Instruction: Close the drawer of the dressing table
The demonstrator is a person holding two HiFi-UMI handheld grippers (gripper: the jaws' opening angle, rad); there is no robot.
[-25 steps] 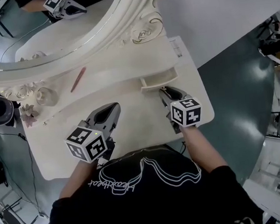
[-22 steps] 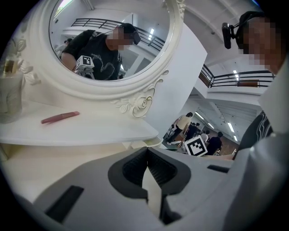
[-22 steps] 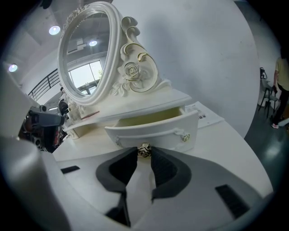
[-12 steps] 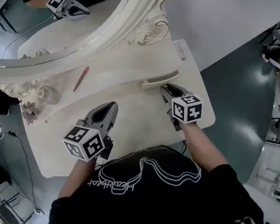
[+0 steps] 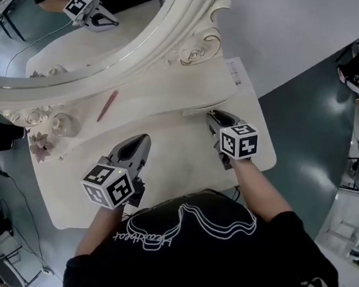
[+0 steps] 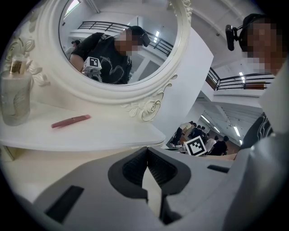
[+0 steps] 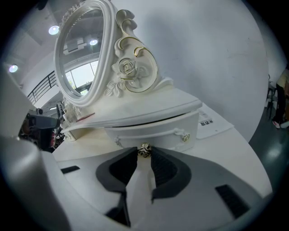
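Left gripper [image 5: 142, 139]: near left, jaws together with nothing between them, tilted slightly down. Right gripper [image 5: 212, 115]: right side, pitched down more steeply, jaw tips pinching knob [image 7: 144, 150].

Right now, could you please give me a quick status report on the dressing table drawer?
Left gripper jaws shut, empty. Right gripper jaws clamped on the drawer knob. Drawer nearly closed, thin gap showing. Nothing seen in its way.
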